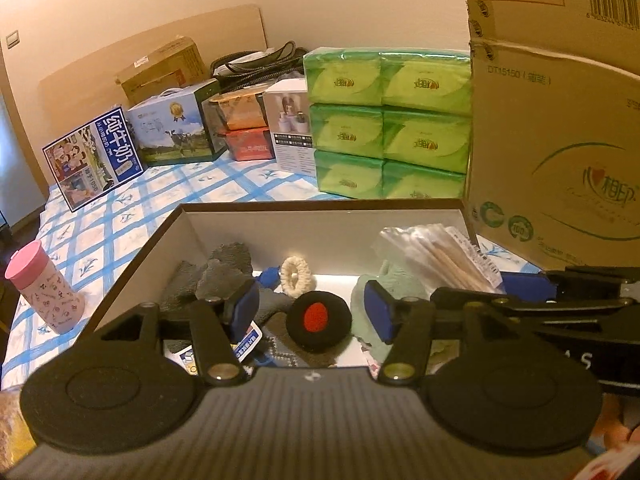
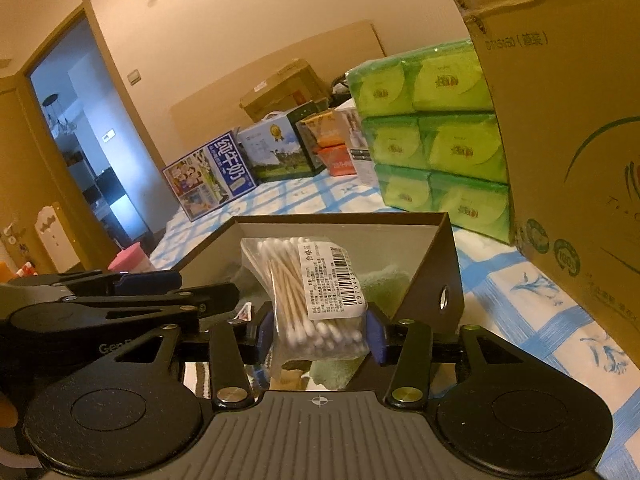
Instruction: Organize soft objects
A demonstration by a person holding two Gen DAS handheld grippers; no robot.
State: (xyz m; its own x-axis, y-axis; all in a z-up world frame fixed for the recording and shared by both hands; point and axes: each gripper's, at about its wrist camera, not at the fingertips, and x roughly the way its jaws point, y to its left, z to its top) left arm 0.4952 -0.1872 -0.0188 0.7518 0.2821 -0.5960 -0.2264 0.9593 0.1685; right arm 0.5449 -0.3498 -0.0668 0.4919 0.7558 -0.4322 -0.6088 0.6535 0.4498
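Note:
An open brown box (image 1: 132,264) with a white inside sits on the bed. It holds a black round pad with a red centre (image 1: 320,320), a cream hair tie (image 1: 296,278), grey cloths (image 1: 212,276) and a green cloth (image 1: 400,284). My left gripper (image 1: 316,312) is open over the box, its blue pads on either side of the black pad. My right gripper (image 2: 318,330) is shut on a clear bag of cotton swabs (image 2: 308,292) and holds it over the box's right end (image 2: 436,264). The bag also shows in the left wrist view (image 1: 436,256).
A stack of green tissue packs (image 1: 388,124) and a large cardboard carton (image 1: 560,120) stand behind the box. Milk cartons and small boxes (image 1: 172,132) line the back of the checked sheet. A pink-lidded cup (image 1: 44,292) stands at the left.

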